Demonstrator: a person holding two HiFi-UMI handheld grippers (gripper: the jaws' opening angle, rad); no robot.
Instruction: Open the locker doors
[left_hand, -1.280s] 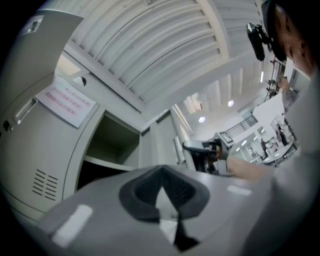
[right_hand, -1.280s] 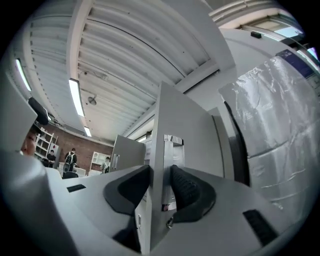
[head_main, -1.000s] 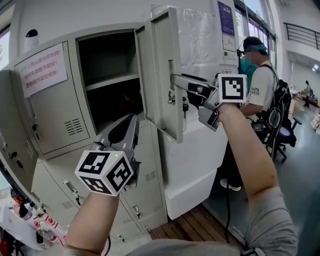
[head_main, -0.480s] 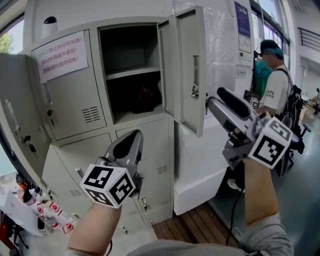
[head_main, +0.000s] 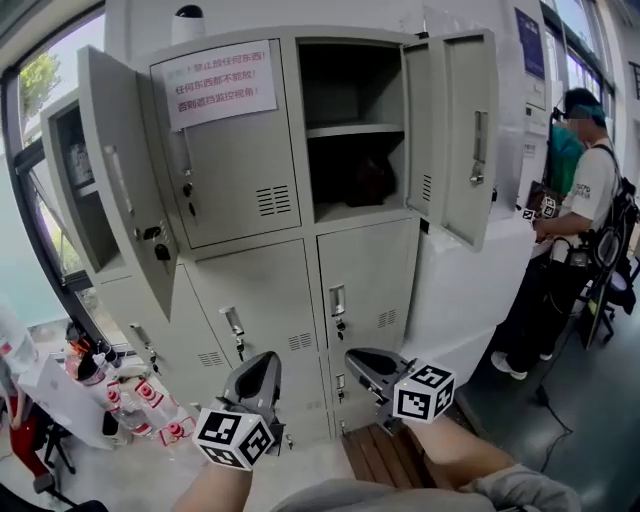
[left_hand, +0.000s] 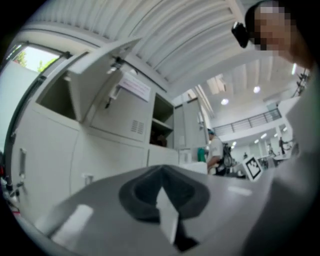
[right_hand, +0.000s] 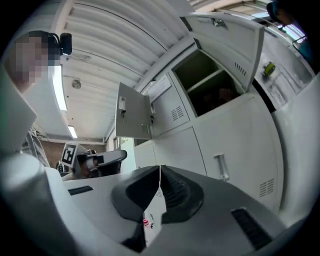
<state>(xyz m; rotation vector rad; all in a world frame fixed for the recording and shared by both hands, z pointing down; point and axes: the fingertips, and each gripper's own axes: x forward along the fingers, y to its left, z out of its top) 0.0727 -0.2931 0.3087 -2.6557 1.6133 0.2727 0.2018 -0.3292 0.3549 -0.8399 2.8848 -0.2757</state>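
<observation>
- The locker (head_main: 291, 150) stands straight ahead against the wall, and it fills the middle of the head view.
- Its upper right door (head_main: 462, 130) and upper left door (head_main: 120, 170) are both swung wide open. The right compartment shows a shelf with a dark object (head_main: 365, 180) under it; what it is I cannot tell.
- The upper middle door (head_main: 230, 165) is shut. It carries a paper notice (head_main: 220, 85), which seems to be a warning about this compartment.
- In the row below, the lower middle door (head_main: 258, 300) and the lower right door (head_main: 375, 275) are shut, each with a small handle near its edge. In my judgement the task is only partly done and these doors are next.
- The left gripper (head_main: 258, 368) is held low before the lower middle door, apart from it. Its jaws are pressed together with nothing between them.
- The right gripper (head_main: 362, 360) is just beside it, low before the lower right door and not touching it. Its jaws have just been closing and now meet, empty.
- Probably both are kept low to reach the lower handles; the jaws must spread first.
- Farther right a person (head_main: 585, 190) stands at a counter, well apart from the locker.
</observation>
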